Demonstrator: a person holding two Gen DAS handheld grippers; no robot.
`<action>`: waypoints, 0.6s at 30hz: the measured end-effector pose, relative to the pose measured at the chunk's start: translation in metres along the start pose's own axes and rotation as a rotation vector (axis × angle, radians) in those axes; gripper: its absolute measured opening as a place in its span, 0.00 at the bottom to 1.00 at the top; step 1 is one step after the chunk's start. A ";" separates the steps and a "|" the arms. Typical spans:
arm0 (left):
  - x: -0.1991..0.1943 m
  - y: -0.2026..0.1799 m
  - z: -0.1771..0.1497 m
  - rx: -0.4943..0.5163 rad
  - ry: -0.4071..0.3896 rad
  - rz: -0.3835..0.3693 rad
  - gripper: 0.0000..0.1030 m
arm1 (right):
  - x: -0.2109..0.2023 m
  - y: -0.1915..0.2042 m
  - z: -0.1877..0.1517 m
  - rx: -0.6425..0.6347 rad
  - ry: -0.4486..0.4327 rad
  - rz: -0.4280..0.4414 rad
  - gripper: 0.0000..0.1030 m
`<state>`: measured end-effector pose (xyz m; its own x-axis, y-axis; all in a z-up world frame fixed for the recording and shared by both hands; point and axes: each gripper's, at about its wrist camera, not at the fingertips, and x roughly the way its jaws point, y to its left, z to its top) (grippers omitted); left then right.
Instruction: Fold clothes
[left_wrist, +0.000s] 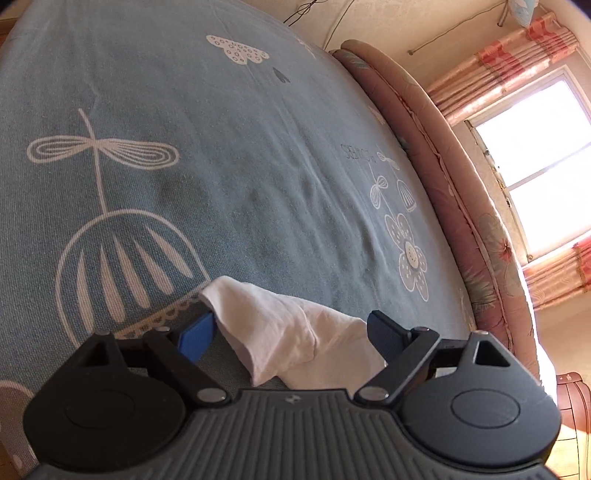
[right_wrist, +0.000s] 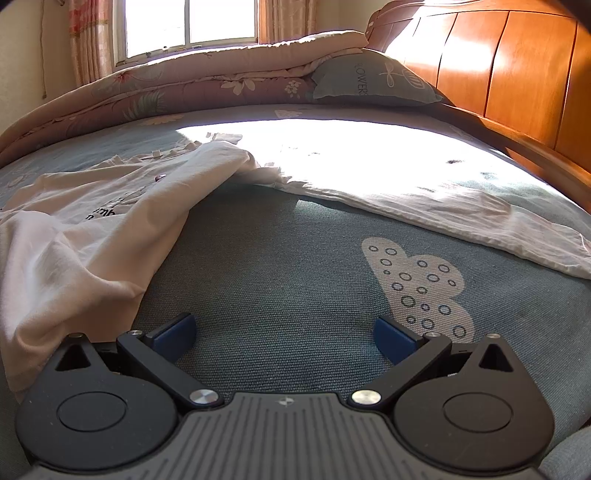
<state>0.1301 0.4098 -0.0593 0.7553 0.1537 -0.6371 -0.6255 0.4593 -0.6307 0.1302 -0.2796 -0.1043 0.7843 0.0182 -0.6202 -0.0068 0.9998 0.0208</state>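
The white shirt (right_wrist: 92, 221) lies rumpled, not folded, on the bed (right_wrist: 280, 266) at ten o'clock of the wide, empty right claw (right_wrist: 284, 338), while the left claw (left_wrist: 291, 334) stands wide around a corner of white cloth (left_wrist: 291, 332).

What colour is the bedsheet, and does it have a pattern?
Blue-grey bedsheet with white drawn flowers; the left wrist view shows it best.

Sunlit window (right_wrist: 190, 22), wooden headboard (right_wrist: 498, 66), pink curtains (left_wrist: 517, 62).

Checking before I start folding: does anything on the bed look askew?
Yes: the white shirt lies rumpled on the blue bedsheet, one edge bunched between the open left claw. The right claw is open over bare sheet.
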 end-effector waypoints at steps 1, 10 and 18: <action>0.000 -0.008 0.001 0.039 0.004 -0.009 0.86 | 0.000 0.000 0.000 0.000 0.000 0.000 1.00; 0.024 -0.087 0.019 0.326 0.053 -0.039 0.86 | -0.001 0.000 0.000 0.002 0.004 -0.007 1.00; 0.097 -0.133 -0.004 0.529 0.271 -0.063 0.86 | 0.000 0.001 0.002 0.005 0.017 -0.011 1.00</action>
<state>0.2855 0.3604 -0.0387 0.6674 -0.0851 -0.7398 -0.3461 0.8442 -0.4094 0.1310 -0.2789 -0.1028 0.7738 0.0074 -0.6334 0.0051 0.9998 0.0178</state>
